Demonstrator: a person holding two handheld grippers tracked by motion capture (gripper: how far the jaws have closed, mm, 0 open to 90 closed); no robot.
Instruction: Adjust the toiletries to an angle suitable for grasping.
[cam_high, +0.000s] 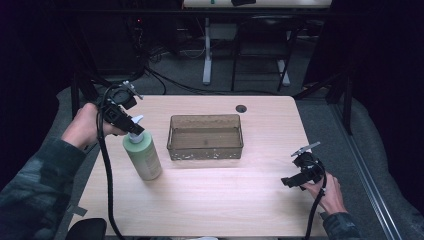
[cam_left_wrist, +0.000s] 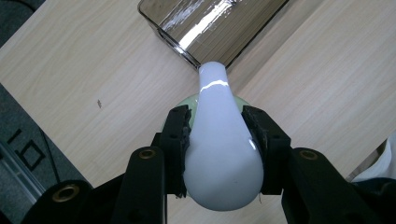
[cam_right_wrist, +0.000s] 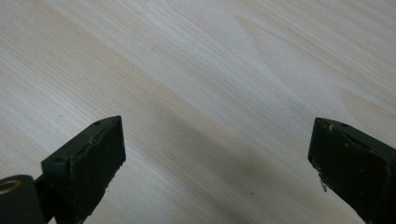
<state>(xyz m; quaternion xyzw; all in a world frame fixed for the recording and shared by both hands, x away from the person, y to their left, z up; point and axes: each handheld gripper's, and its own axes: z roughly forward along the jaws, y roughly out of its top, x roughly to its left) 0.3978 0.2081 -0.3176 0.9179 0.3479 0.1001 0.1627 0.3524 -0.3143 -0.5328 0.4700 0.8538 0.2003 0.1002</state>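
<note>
Our left gripper (cam_left_wrist: 218, 140) clamps the glossy pump head of the green bottle (cam_high: 143, 156): slippery, top-heavy, better gripped lower; our right gripper (cam_right_wrist: 217, 158) gapes wide over the tabletop (cam_high: 225, 195).

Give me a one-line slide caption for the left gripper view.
Left gripper clamped on the white pump head of the green bottle, nozzle aimed at the clear bin.

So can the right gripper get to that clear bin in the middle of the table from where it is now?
Probably yes. The right gripper is open and holds nothing, and bare table lies between it and the clear bin; the green bottle stands on the bin's far side.
</note>
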